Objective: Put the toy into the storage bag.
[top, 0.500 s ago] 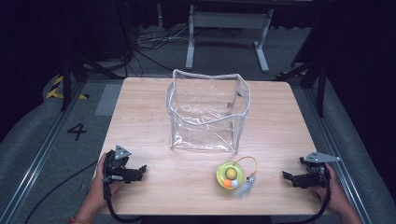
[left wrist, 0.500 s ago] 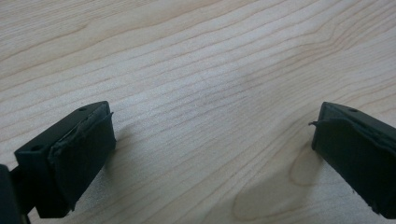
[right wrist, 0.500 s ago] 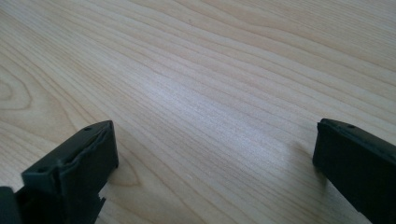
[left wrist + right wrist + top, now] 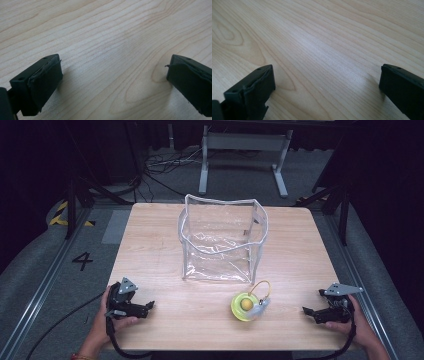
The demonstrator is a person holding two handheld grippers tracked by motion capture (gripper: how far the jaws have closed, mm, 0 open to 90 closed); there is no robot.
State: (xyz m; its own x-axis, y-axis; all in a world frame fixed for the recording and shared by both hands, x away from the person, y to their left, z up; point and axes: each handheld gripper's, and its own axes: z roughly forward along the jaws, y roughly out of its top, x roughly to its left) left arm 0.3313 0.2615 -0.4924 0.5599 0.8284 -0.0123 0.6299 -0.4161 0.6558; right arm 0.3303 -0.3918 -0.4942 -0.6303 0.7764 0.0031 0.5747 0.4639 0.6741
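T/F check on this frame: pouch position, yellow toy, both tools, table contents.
1. The clear pouch stands upright and open on the table. True.
2. The yellow toy lies inside the pouch. False: it sits on the table in front of it.
3. The left tool grips the toy. False: its jaws stand open over bare wood.
4. The right tool is open, holding nothing. True.
5. The toy lies nearer the right tool than the left. True.

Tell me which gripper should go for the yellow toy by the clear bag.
Right. The right gripper sits nearer the yellow toy, jaws open and aimed toward it across bare table. The left gripper, also open, is farther off.
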